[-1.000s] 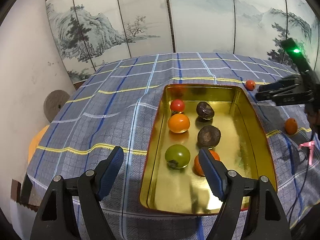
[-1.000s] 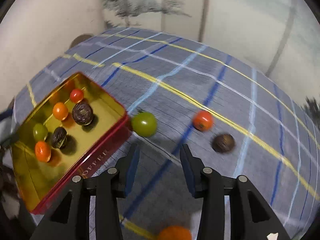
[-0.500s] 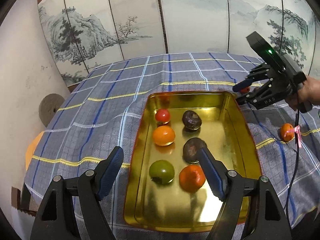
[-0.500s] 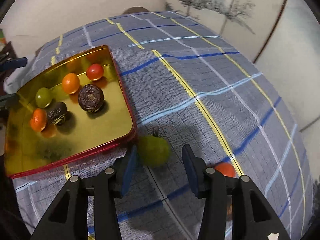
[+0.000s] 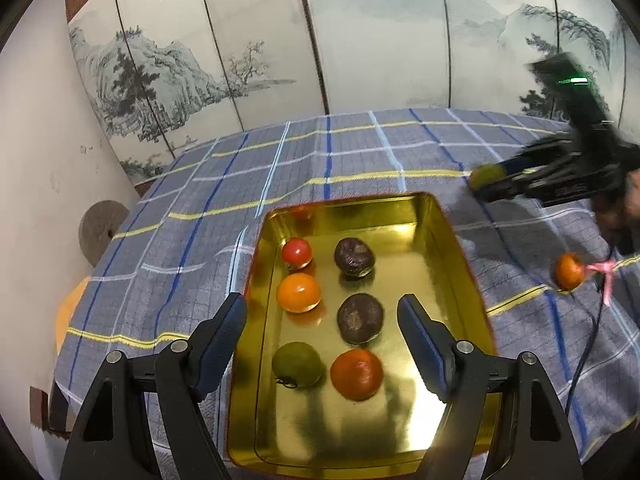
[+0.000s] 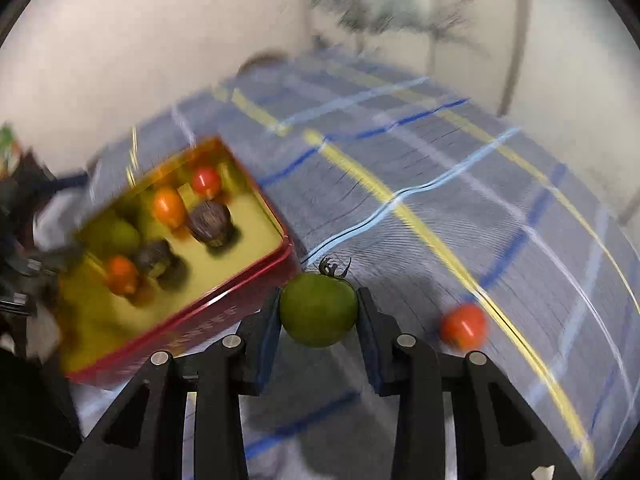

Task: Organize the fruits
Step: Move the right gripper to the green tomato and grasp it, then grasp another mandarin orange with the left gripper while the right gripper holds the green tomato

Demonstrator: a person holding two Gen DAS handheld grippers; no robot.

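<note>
A gold tray with red outer walls lies on the plaid tablecloth. It holds a red tomato, an orange, a green tomato, an orange-red fruit and two dark brown fruits. My left gripper hovers open above the tray's near half with nothing between its fingers. Just beyond the tray's corner, my right gripper is closing its jaws on another green tomato, both pads against its sides. It also shows in the left wrist view.
A red tomato lies on the cloth right of the held one. An orange fruit sits by a pink ribbon and a black cable. A painted folding screen stands behind the table. A grey disc leans against the left wall.
The green tomato lay on the cloth ahead of my right fingers; now it sits between the pads, which have closed on it. The left gripper has drifted over the tray, still open.
</note>
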